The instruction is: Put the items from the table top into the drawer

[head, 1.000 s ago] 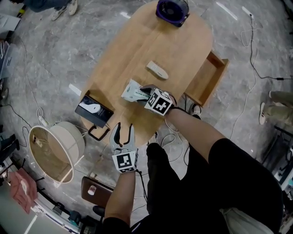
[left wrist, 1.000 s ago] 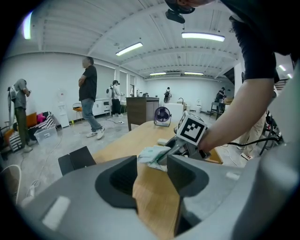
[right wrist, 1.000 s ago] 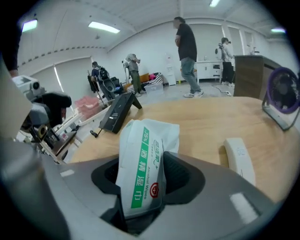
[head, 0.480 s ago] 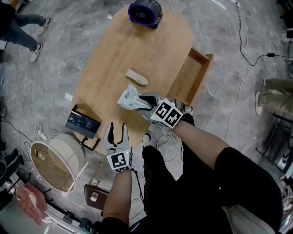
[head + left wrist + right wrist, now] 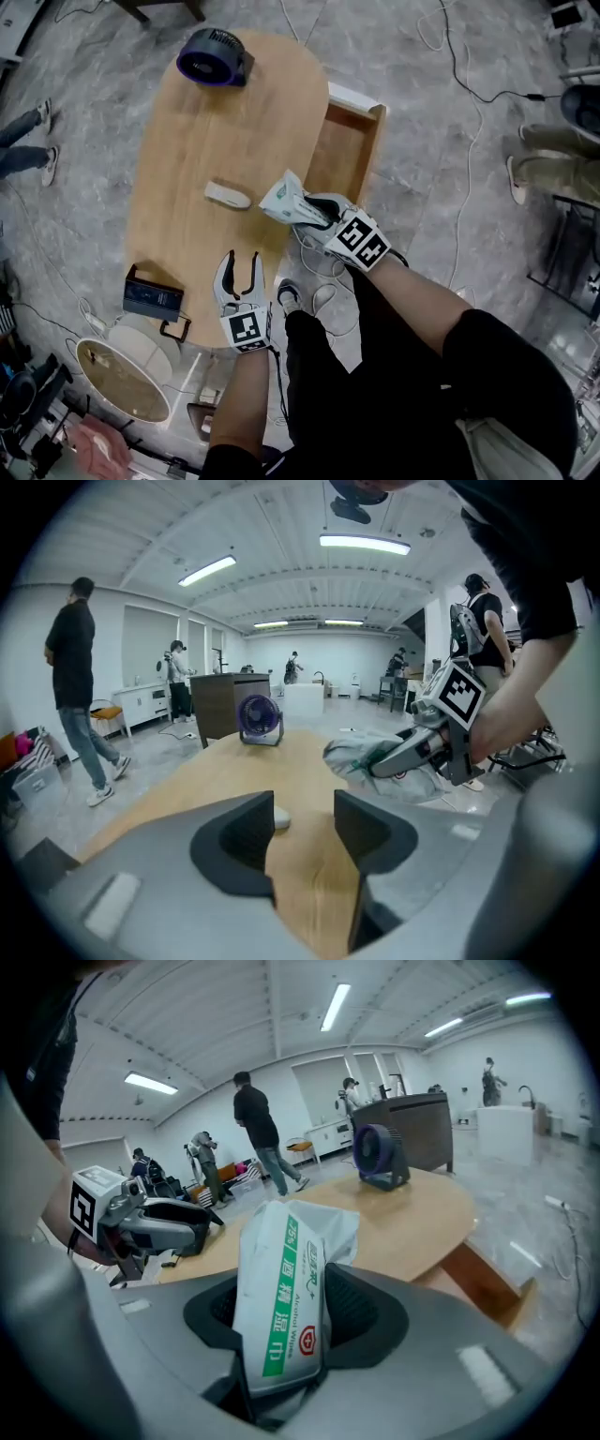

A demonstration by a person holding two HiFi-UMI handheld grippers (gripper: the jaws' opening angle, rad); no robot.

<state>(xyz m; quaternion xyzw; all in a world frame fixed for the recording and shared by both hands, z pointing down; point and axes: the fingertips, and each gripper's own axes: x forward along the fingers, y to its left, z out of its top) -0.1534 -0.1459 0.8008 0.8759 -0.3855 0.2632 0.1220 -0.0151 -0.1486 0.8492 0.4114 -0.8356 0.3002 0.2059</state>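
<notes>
My right gripper (image 5: 305,212) is shut on a white and green pack of wipes (image 5: 283,199), held off the table near its right edge, close to the open wooden drawer (image 5: 345,150). In the right gripper view the pack of wipes (image 5: 281,1288) stands upright between the jaws. My left gripper (image 5: 238,273) is open over the table's near end with nothing in it; its fingers (image 5: 234,841) frame bare wood. A small white object (image 5: 228,195) lies mid-table, and a purple fan (image 5: 213,57) stands at the far end.
A dark box (image 5: 153,298) lies at the table's near left corner. A round lampshade (image 5: 122,380) sits on the floor below it. Cables (image 5: 323,281) trail on the floor by the feet. People stand around the room (image 5: 73,682).
The right gripper has carried the wipes pack rightward off the tabletop toward the open drawer. The head view has shifted, so the table appears further left. The left gripper stays open.
</notes>
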